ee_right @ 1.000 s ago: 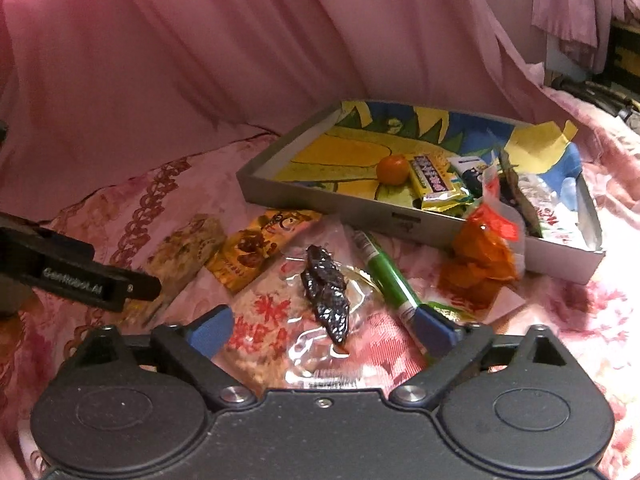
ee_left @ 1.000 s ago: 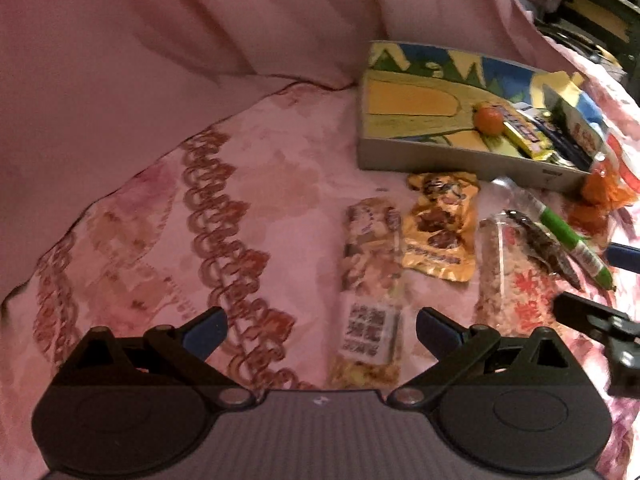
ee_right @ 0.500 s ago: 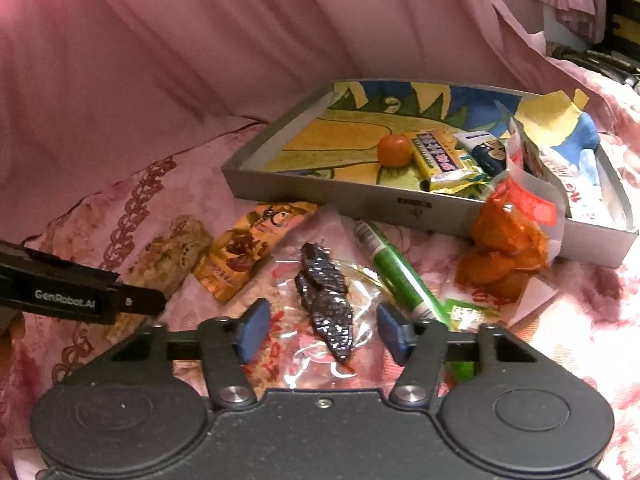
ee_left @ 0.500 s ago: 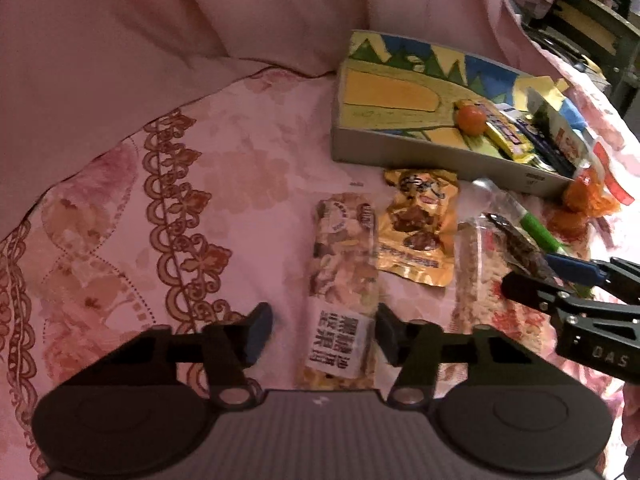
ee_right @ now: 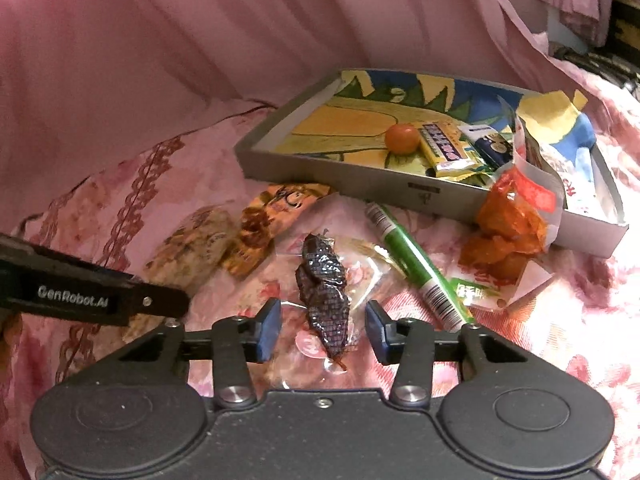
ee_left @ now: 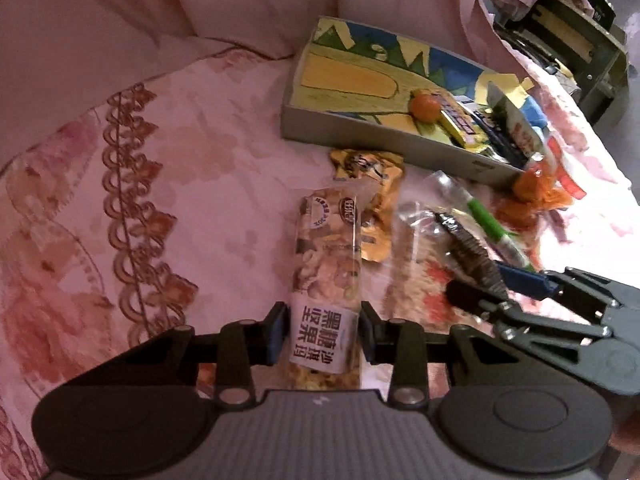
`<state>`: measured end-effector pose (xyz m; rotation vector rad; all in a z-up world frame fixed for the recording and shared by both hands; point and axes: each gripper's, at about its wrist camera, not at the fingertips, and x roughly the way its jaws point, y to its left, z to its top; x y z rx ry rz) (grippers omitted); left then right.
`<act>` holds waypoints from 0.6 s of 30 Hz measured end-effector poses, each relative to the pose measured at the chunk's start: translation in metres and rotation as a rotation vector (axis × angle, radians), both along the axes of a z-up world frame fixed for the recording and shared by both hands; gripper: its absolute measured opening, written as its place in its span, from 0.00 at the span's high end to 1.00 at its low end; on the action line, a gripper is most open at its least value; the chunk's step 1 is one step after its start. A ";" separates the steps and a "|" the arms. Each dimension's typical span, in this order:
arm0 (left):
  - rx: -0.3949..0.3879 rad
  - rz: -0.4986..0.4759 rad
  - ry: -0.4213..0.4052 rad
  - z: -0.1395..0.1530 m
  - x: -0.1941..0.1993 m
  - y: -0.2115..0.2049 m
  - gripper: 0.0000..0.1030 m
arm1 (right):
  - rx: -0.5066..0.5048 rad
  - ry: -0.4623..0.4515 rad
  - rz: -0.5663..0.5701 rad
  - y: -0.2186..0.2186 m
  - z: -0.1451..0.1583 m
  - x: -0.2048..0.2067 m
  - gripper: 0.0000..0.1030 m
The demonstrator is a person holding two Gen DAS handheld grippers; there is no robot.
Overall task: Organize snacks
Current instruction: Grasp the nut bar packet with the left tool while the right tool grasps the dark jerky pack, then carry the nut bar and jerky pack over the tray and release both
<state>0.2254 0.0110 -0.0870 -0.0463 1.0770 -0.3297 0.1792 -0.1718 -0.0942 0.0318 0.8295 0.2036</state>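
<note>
Pink bedspread (ee_left: 208, 184) unchanged; left gripper (ee_left: 322, 334) has just closed, jaws clamping the nut bar (ee_left: 326, 276); right gripper (ee_right: 322, 326) narrowed, jaws apart around the dark snack packet (ee_right: 324, 292).

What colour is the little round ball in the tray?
Orange, clearest in the right wrist view.

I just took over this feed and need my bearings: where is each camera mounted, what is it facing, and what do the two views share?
Left wrist: on the left gripper, aimed down at its nut bar; its fingers have just closed onto it. The right gripper shows too.
Right wrist: on the right gripper, aimed down at the dark snack, closing around it, pads apart. The left gripper's finger shows.
Shared: tray, orange, green tube.
</note>
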 end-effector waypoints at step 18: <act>-0.003 0.070 -0.133 0.029 -0.027 0.002 0.61 | -0.328 -0.277 0.117 0.024 0.029 -0.048 0.58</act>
